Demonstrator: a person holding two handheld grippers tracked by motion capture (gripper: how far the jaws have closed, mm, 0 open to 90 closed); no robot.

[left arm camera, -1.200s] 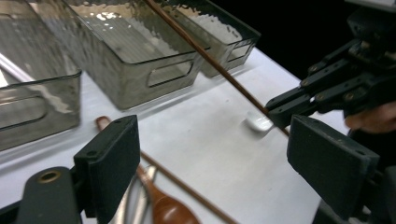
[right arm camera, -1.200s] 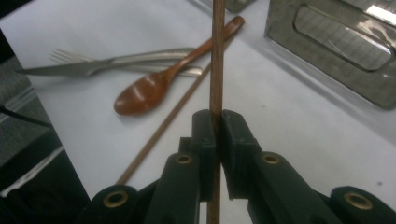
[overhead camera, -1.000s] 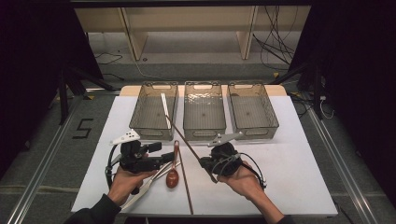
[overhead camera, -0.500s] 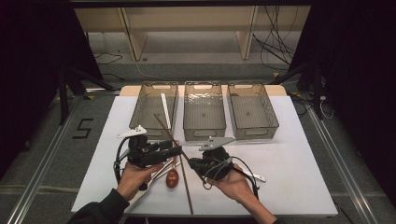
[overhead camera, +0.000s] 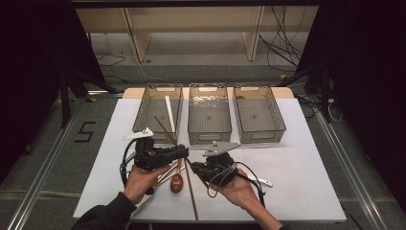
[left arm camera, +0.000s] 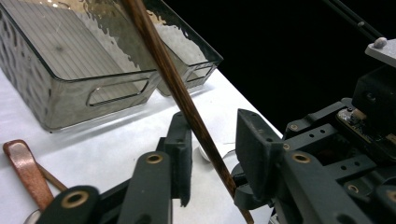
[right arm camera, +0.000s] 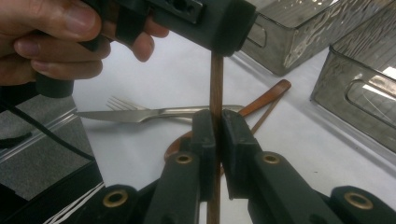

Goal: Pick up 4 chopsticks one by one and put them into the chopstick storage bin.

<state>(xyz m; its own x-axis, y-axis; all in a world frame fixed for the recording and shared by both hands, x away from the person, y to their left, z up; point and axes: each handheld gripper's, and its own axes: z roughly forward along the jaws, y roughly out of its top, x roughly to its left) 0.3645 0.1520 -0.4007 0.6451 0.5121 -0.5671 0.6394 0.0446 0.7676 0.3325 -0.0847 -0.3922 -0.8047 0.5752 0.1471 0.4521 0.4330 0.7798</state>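
Observation:
My right gripper (overhead camera: 197, 167) (right arm camera: 215, 116) is shut on the lower end of a dark brown chopstick (overhead camera: 167, 132) (right arm camera: 216, 79), which it holds raised and slanting up towards the left bin (overhead camera: 158, 108). My left gripper (overhead camera: 184, 152) (left arm camera: 214, 123) reaches across from the left, its jaws on either side of the same chopstick (left arm camera: 159, 51). Those jaws have just been closing. One pad lies against the stick and a gap remains at the other. In the right gripper view the left gripper's body (right arm camera: 205, 18) sits over the top of the stick.
A wooden spoon (overhead camera: 176, 183) (left arm camera: 25, 163), a second brown chopstick (overhead camera: 190, 191) and a fork (right arm camera: 154, 113) lie on the white table between the hands. A metal utensil (overhead camera: 261, 182) lies right of the right hand. Three clear bins stand behind; the left one holds a white chopstick (overhead camera: 169, 112).
The two grippers have drawn closer together. The left gripper's jaws have come around the raised chopstick and narrowed. The right gripper keeps its hold on the stick.

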